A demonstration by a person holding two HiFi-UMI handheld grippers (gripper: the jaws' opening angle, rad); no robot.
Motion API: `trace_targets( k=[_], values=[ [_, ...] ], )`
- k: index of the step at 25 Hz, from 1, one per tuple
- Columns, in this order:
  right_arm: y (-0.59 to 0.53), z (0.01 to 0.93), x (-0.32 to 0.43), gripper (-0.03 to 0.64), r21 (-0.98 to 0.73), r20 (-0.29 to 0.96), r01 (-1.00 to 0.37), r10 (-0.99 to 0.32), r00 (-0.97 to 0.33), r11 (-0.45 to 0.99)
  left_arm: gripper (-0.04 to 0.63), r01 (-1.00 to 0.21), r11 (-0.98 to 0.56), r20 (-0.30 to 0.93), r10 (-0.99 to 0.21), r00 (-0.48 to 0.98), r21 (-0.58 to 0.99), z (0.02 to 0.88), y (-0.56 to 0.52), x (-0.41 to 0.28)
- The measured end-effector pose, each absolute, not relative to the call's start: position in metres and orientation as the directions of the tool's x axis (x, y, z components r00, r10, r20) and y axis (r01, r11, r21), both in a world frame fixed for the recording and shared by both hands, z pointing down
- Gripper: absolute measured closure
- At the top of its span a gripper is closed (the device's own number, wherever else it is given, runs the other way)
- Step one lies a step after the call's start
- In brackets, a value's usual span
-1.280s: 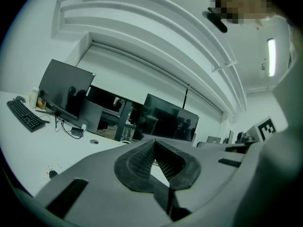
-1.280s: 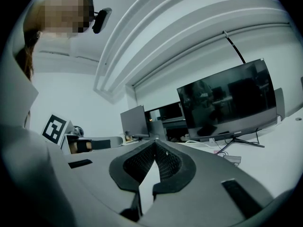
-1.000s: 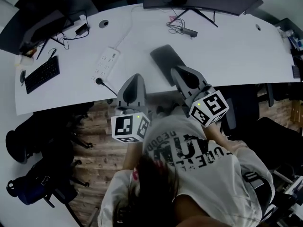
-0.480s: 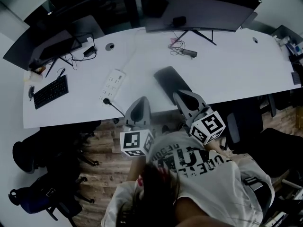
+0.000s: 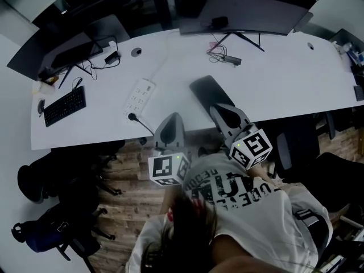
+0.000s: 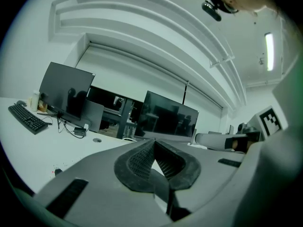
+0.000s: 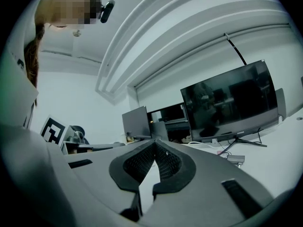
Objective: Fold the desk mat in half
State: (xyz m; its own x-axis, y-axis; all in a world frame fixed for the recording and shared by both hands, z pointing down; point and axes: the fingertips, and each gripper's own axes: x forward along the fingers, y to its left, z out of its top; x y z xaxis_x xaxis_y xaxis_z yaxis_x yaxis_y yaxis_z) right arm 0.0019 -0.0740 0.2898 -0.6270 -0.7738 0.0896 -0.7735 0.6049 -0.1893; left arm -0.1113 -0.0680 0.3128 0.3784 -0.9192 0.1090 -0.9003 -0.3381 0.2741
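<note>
A dark grey desk mat [image 5: 206, 91] lies as a narrow strip on the white desk [image 5: 284, 78], running slantwise back from the front edge. My right gripper [image 5: 220, 109] is shut with nothing in it, its tip at the mat's near end; whether it touches the mat I cannot tell. In the right gripper view the right gripper [image 7: 155, 144] points level across the desk toward a monitor. My left gripper [image 5: 172, 120] hangs at the desk's front edge, left of the mat and apart from it. Its jaws [image 6: 154, 144] meet at the tips with nothing between.
A white power strip [image 5: 141, 94] with its cable lies left of the mat. A black keyboard [image 5: 64, 106] sits far left. A wide monitor [image 5: 244, 16] and a small adapter with cables [image 5: 227, 57] stand behind. Office chairs [image 5: 40, 181] and a bag [image 5: 40, 235] are on the wooden floor.
The head view has shifted, so the desk sits lower in the picture. Both grippers and the mat keep about the same places relative to each other.
</note>
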Motion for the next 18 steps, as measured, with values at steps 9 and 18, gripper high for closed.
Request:
trace_targets(
  k=[9, 18],
  values=[
    [-0.078, 0.291, -0.003, 0.623, -0.182, 0.102, -0.758, -0.754, -0.648, 0.627, 0.594, -0.901, -0.307, 0.112, -0.929, 0.354, 0.305, 0.315, -0.068, -0.112],
    [-0.082, 0.292, 0.008, 0.623, -0.184, 0.1, -0.753, -0.75, -0.654, 0.632, 0.594, -0.904, -0.304, 0.114, -0.929, 0.351, 0.301, 0.315, -0.071, -0.101]
  ],
)
